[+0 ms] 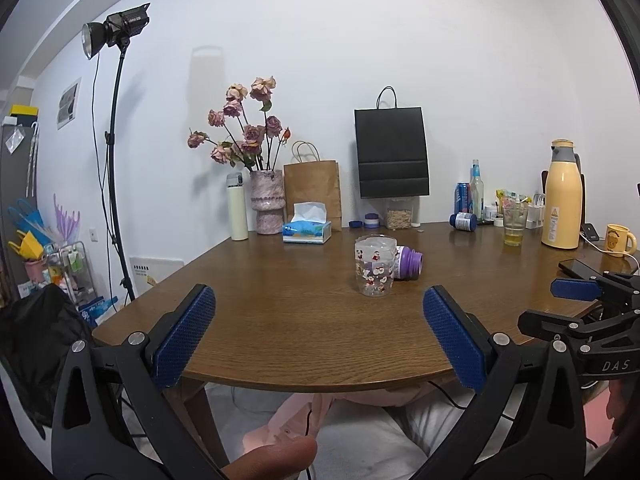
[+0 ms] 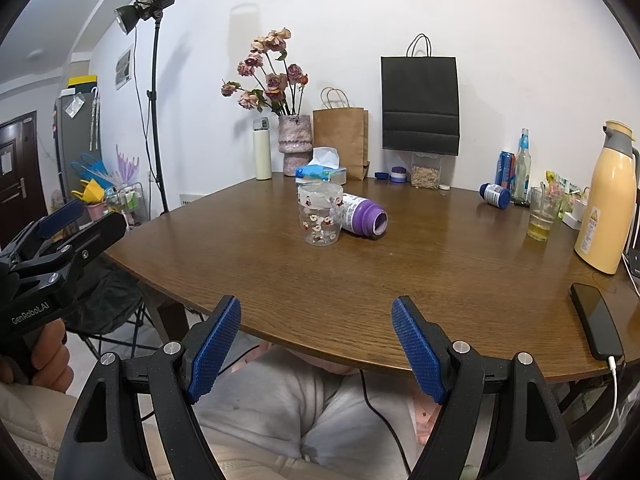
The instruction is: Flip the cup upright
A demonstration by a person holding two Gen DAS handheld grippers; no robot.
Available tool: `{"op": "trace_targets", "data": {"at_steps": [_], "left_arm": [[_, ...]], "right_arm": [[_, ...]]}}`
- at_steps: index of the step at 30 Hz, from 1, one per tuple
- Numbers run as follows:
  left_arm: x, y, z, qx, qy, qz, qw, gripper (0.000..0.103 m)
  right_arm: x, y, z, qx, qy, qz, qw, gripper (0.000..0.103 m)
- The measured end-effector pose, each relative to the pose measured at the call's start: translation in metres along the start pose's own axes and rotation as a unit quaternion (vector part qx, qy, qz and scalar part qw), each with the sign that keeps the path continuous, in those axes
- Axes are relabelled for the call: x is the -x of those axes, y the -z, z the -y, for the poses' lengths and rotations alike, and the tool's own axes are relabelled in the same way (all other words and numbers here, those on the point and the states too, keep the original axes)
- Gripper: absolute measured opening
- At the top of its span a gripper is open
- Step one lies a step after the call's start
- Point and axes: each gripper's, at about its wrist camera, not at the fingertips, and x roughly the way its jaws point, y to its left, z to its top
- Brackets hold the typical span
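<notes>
A clear plastic cup (image 1: 373, 266) with red cartoon prints stands on the brown wooden table (image 1: 280, 320), wide end up; it also shows in the right wrist view (image 2: 320, 214). A purple bottle (image 1: 408, 263) lies on its side just behind it, also seen in the right wrist view (image 2: 362, 214). My left gripper (image 1: 320, 336) is open and empty at the table's near edge, well short of the cup. My right gripper (image 2: 316, 344) is open and empty, also at the near edge.
Along the far edge stand a white flask (image 1: 237, 208), a vase of dried roses (image 1: 268, 200), a tissue box (image 1: 307, 230), paper bags (image 1: 392, 152), a glass (image 1: 514, 224) and a yellow thermos (image 1: 563, 200). A phone (image 2: 596, 320) lies at the right edge.
</notes>
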Motion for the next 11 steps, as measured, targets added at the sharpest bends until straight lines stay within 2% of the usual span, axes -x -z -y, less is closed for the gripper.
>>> {"op": "trace_targets", "data": {"at_steps": [11], "left_arm": [[-0.0015,0.0012,0.001,0.0,0.002,-0.007,1.0,0.103]], "right_arm": [[-0.0019,0.0011,0.0005,0.001,-0.002,-0.002,1.0,0.083]]}}
